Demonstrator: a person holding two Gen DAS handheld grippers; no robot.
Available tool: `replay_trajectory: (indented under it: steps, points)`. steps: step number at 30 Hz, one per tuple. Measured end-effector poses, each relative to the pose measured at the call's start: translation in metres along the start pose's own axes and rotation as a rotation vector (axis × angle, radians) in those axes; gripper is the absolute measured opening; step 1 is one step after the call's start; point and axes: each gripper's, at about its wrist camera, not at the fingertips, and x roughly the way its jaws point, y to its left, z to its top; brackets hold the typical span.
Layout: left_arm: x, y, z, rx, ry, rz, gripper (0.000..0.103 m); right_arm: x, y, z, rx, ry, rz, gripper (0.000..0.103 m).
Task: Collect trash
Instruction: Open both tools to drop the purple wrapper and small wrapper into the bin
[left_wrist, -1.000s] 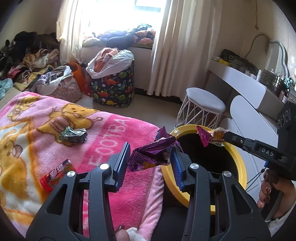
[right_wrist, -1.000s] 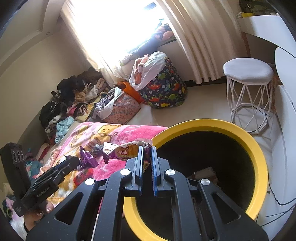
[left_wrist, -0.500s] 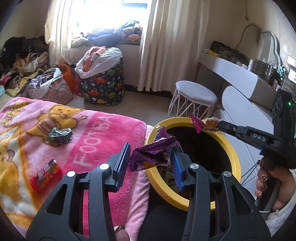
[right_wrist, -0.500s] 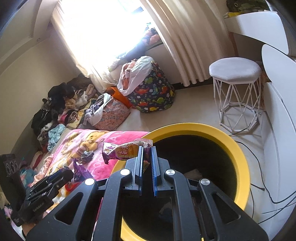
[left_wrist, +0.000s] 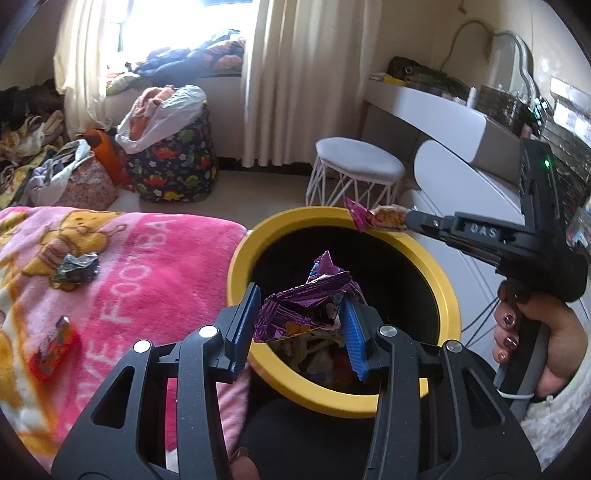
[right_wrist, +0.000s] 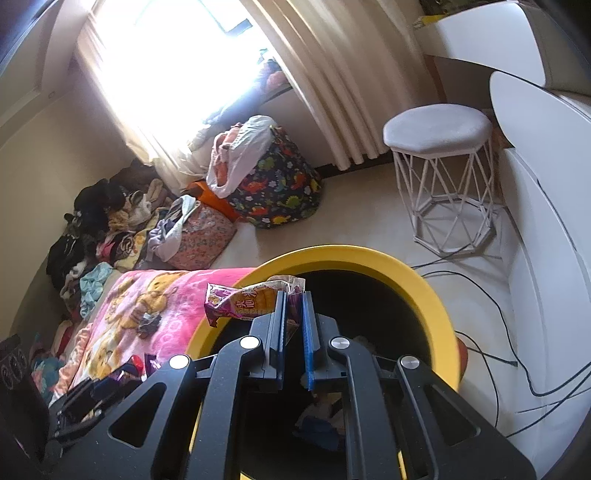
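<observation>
My left gripper (left_wrist: 301, 325) is shut on a crumpled purple foil wrapper (left_wrist: 306, 306) and holds it over the mouth of the yellow-rimmed black bin (left_wrist: 447, 295). My right gripper (right_wrist: 293, 306) is shut on an orange and purple snack packet (right_wrist: 247, 301) at the bin's rim (right_wrist: 424, 288); the packet also shows in the left wrist view (left_wrist: 380, 218) above the far rim. On the pink blanket (left_wrist: 147, 273) lie a crumpled silver wrapper (left_wrist: 75, 267) and a red packet (left_wrist: 53, 350).
A white stool (left_wrist: 358, 173) stands behind the bin, with white furniture (left_wrist: 443, 122) on the right. A dinosaur-print bag (left_wrist: 173, 166) and clothes piles (right_wrist: 110, 221) lie by the window. Cables (right_wrist: 517, 332) run over the floor right of the bin.
Both grippers have moved further over the bin with their wrappers still held. The left gripper's purple wrapper went from above the blanket edge to above the bin opening.
</observation>
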Motion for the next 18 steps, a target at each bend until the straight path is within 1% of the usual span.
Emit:
replay_trajectory:
  steps: [10,11,12,13,15,16,17,18]
  points:
    - [0.018,-0.023,-0.005,0.048,0.038,-0.068,0.037,0.003,-0.013,-0.001,0.032,0.016,-0.023,0.010]
    - [0.019,-0.024,-0.005,0.052,0.040,-0.072,0.038,0.003,-0.014,-0.001,0.036,0.017,-0.022,0.014]
    - [0.020,-0.025,-0.005,0.055,0.040,-0.077,0.042,0.003,-0.015,-0.001,0.041,0.015,-0.023,0.024]
    - [0.020,-0.025,-0.005,0.054,0.039,-0.080,0.045,0.003,-0.015,-0.001,0.045,0.013,-0.024,0.029]
    - [0.018,-0.022,-0.004,0.033,0.030,-0.087,0.067,0.003,-0.014,-0.002,0.048,0.017,-0.026,0.047]
    - [0.017,-0.019,-0.004,0.024,0.023,-0.087,0.071,0.003,-0.015,-0.003,0.054,0.016,-0.024,0.050]
    - [0.015,-0.018,-0.003,0.014,0.015,-0.083,0.076,0.003,-0.014,-0.003,0.057,0.018,-0.020,0.056]
    - [0.013,-0.014,-0.002,0.006,0.006,-0.075,0.082,0.004,-0.013,-0.003,0.055,0.019,-0.019,0.058]
